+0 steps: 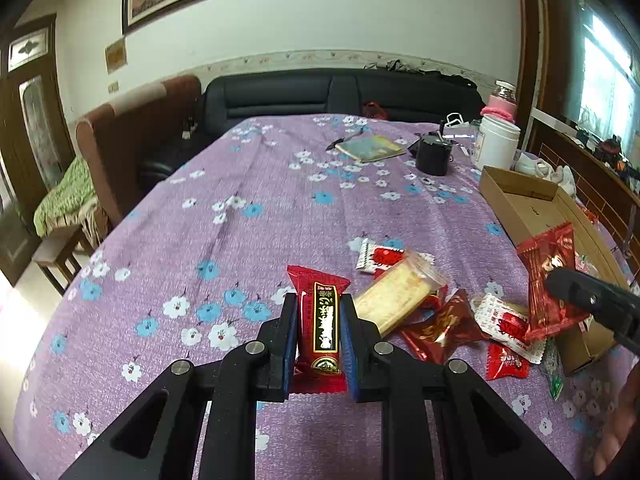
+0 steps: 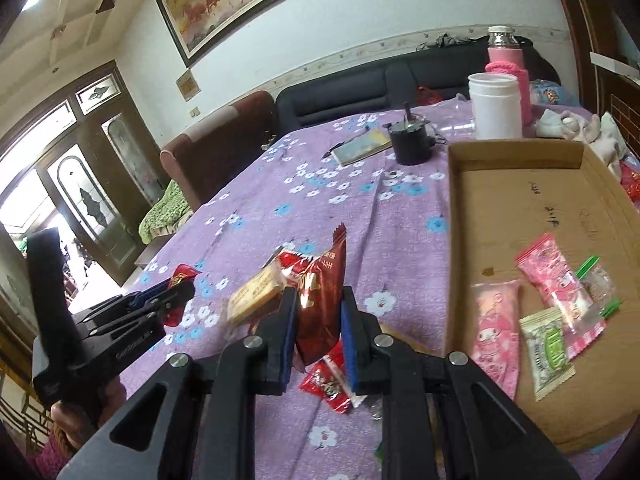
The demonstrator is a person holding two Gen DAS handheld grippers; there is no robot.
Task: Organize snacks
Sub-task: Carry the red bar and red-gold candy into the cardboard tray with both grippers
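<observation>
My left gripper [image 1: 319,312] is shut on a long red snack bar [image 1: 319,320] with a black label, held above the purple flowered tablecloth [image 1: 224,248]. It also shows in the right wrist view [image 2: 176,296]. My right gripper [image 2: 319,308] is shut on a dark red snack packet [image 2: 322,300], held up left of the cardboard box [image 2: 520,216]; it also shows in the left wrist view [image 1: 560,280]. Loose snacks lie in a pile [image 1: 404,296] on the cloth. Pink and green packets [image 2: 548,312] lie inside the box.
A black round device [image 1: 432,156], a white jar [image 1: 496,144], a pink bottle [image 2: 508,64] and a notebook [image 1: 370,148] stand at the table's far side. A black sofa [image 1: 320,92] and brown chair [image 1: 132,128] lie beyond.
</observation>
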